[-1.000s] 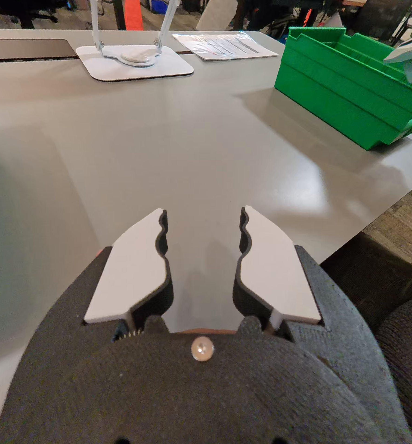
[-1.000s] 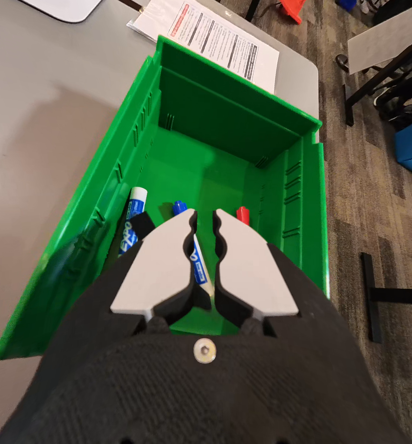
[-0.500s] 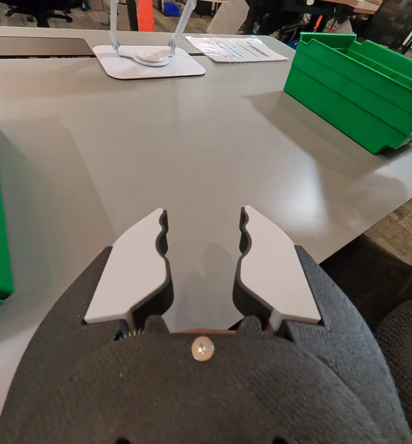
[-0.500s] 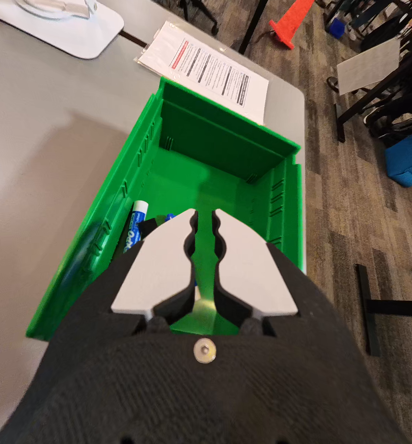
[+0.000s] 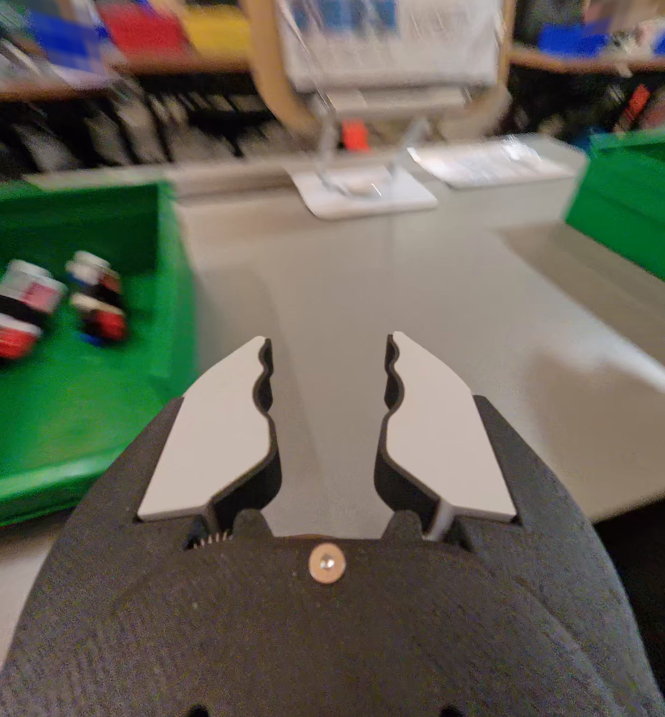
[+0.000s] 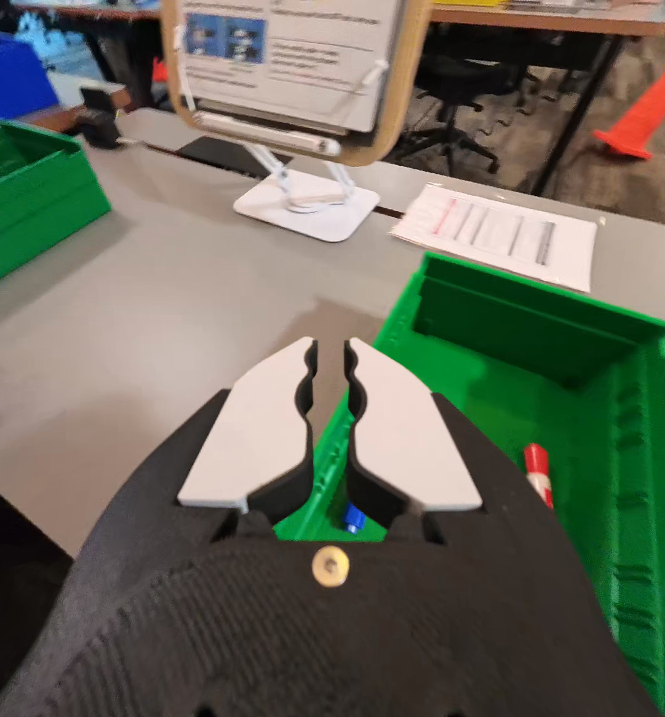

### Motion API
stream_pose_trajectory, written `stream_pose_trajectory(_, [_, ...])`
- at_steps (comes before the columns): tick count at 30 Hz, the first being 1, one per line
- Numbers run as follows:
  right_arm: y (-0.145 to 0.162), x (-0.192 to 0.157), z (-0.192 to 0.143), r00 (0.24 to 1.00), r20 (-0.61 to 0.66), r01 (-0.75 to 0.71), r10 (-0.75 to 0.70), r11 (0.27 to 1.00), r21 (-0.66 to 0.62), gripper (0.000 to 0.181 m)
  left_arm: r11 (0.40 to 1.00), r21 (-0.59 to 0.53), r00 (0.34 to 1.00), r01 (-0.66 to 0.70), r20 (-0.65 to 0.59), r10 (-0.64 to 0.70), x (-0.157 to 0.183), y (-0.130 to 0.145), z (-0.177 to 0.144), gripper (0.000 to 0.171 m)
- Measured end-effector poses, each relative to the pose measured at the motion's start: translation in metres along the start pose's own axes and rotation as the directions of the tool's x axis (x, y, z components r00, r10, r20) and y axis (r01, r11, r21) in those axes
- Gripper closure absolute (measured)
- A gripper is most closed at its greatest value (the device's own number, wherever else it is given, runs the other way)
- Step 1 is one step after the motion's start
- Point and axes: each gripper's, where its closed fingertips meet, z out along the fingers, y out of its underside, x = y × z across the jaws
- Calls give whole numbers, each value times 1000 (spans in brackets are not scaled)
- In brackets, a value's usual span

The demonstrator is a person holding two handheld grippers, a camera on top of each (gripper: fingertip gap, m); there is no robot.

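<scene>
Jaws on your left gripper (image 5: 329,341) stand wide and empty above bare grey table (image 5: 361,295), just right of a green bin (image 5: 71,419) of blurred markers (image 5: 94,306). Your right gripper (image 6: 330,343) is nearly closed, holding nothing, over the second bin's (image 6: 555,314) near wall; a red marker (image 6: 538,471) lies inside.

The left gripper (image 5: 329,341) filled the lower half of its frame: a broad black body of rough, layered printed plastic, a round silver hex screw (image 5: 327,562) at centre, and two flat light-grey fingers (image 5: 222,426) with wavy black rubber inner edges. A small coiled spring (image 5: 210,538) showed at the left finger's base. The right gripper (image 6: 330,341) looked alike, with a brassy screw (image 6: 330,566).
</scene>
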Motion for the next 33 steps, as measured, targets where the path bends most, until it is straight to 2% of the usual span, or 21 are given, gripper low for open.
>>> stream_pose_trajectory(2, [-1,-32,10,993,24,114,-114,993,-13,168,990,136,992,-34,129,16,-40,-40,-24,122])
stream_pose_trajectory(3, [1,-49,15,984,45,171,-171,985,-17,169,985,162,982,-61,189,30,-61,-53,-34,122])
stream_pose_trajectory(5, [4,-85,27,962,102,255,-252,967,-13,170,986,125,955,-108,289,68,-104,-64,-39,125])
stream_pose_trajectory(9, [12,-171,46,918,342,206,-204,978,30,172,986,-92,944,-137,291,158,-162,-56,3,127])
stream_pose_trajectory(11, [19,-207,51,877,450,179,-169,984,22,171,978,-163,951,-127,261,167,-180,-51,36,134])
stream_pose_trajectory(13, [28,-231,56,846,503,200,-175,980,4,171,966,-242,969,-94,201,144,-185,-40,72,137])
stream_pose_trajectory(16, [36,-245,61,824,538,215,-180,977,-2,171,888,-445,970,-120,136,199,-194,-5,116,133])
stream_pose_trajectory(19, [40,-244,66,816,565,166,-120,986,-30,170,784,-597,942,-170,135,307,-214,24,135,130])
stream_pose_trajectory(23, [50,-232,75,821,568,117,-53,990,-77,169,769,-617,946,-167,120,301,-219,33,149,132])
stream_pose_trajectory(28, [61,-238,83,796,604,125,-35,986,-108,168,734,-660,937,-163,128,324,-227,44,162,132])
stream_pose_trajectory(31, [65,-242,84,784,618,152,-53,983,-108,168,736,-659,916,-154,184,357,-239,41,165,150])
stream_pose_trajectory(33, [67,-242,84,782,620,161,-60,981,-109,168,742,-659,925,-123,195,327,-240,40,165,153])
